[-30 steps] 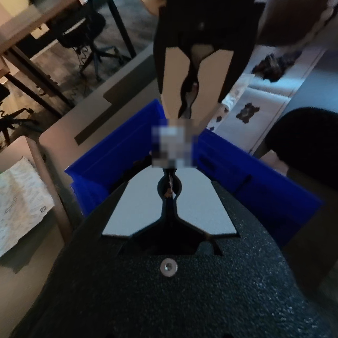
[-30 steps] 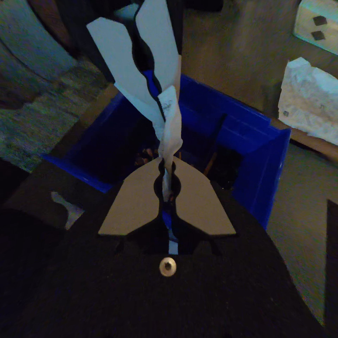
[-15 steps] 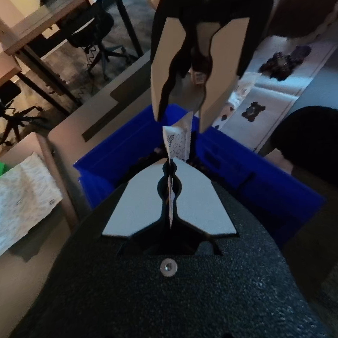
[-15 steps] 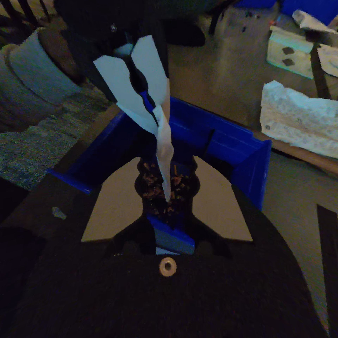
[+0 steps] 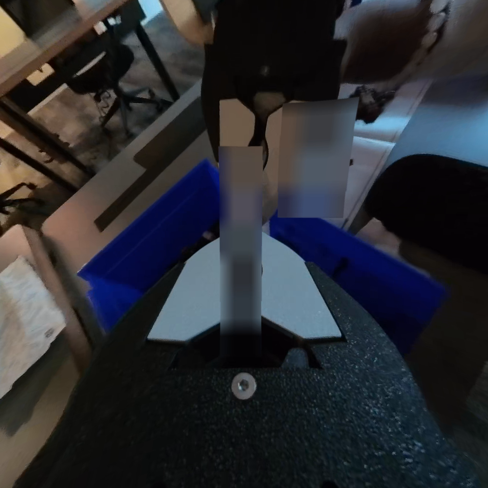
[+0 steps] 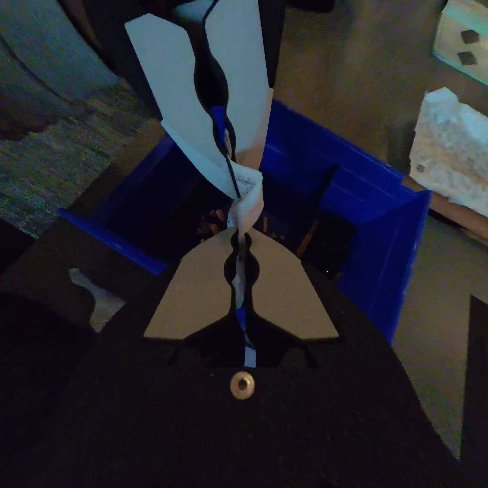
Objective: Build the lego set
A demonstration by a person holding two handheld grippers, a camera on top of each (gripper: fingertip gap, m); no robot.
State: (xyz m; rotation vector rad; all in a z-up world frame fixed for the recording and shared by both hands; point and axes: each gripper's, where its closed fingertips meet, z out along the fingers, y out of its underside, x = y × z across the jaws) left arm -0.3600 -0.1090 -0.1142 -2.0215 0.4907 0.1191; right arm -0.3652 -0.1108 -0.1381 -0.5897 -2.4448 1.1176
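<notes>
Both claws clamped on one white paper sachet [image 6: 247, 208] above the blue bin [image 6: 383, 211].
Left claw [image 6: 235, 190] and right claw [image 6: 239, 237] pinch opposite ends; the twisted sachet could tear unevenly or slip, spilling contents beside the bin.

Both tools match: black grainy-textured body, one silver hex-socket screw [image 6: 242, 385] on the centreline, two pale grey flat fingers [image 6: 200, 295] with wavy scalloped inner edges, tapering to rounded tips. No cables visible.
</notes>
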